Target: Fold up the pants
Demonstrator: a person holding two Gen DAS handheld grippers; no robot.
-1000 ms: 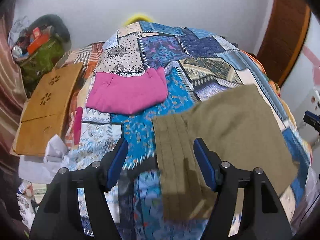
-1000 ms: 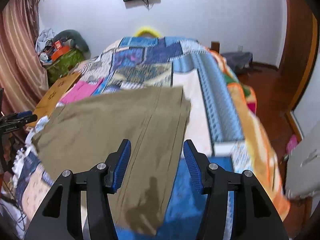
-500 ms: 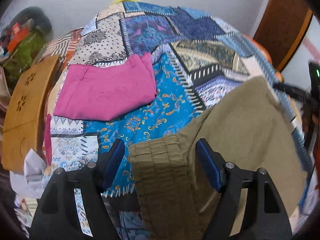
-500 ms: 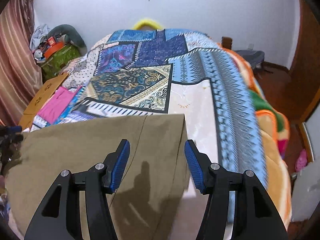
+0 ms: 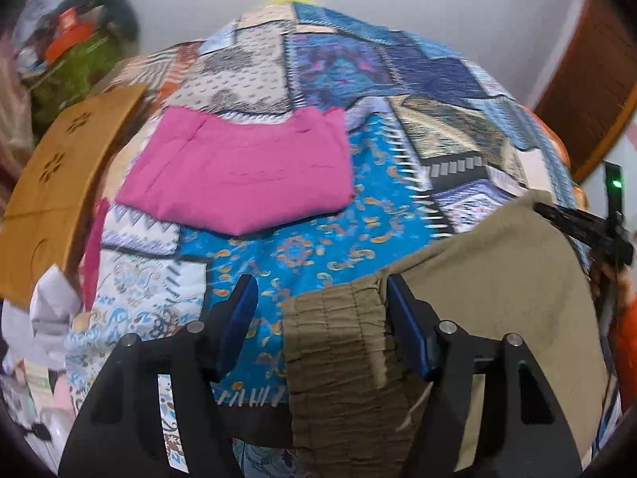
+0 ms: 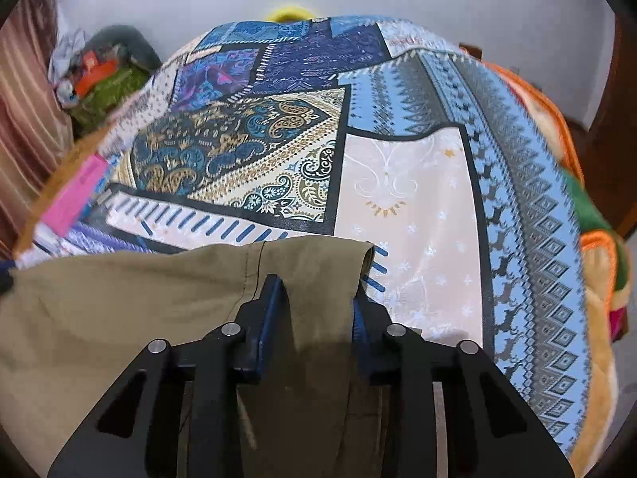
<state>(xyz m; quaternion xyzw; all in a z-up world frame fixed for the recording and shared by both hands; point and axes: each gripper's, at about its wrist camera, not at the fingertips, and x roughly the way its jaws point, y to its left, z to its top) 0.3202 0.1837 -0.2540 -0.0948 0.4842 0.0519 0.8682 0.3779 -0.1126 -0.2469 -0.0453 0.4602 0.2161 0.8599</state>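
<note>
Olive pants (image 5: 497, 298) lie spread across the near end of a patchwork bedspread (image 5: 318, 239). My left gripper (image 5: 320, 283) straddles their gathered elastic waistband (image 5: 334, 338). Its jaws are closing; the right pad is at the band's edge and the left pad stands apart over the blue quilt. In the right wrist view the pants (image 6: 119, 298) end in a hem corner. My right gripper (image 6: 316, 290) is closing around that corner, with cloth bunching between the pads and not pinched tight. The right gripper's black frame (image 5: 589, 231) shows at the far edge of the left wrist view.
A folded pink garment (image 5: 247, 175) lies on the bed beyond the pants, also seen as the pink garment (image 6: 75, 195). A wooden board (image 5: 59, 167) leans at the bed's left. Bags and clutter (image 5: 79, 59) sit in the corner. An orange blanket edge (image 6: 597, 239) hangs at right.
Both grippers have come down and closer to the pants. The right jaws have narrowed around the hem corner. The left jaws now bracket the waistband.
</note>
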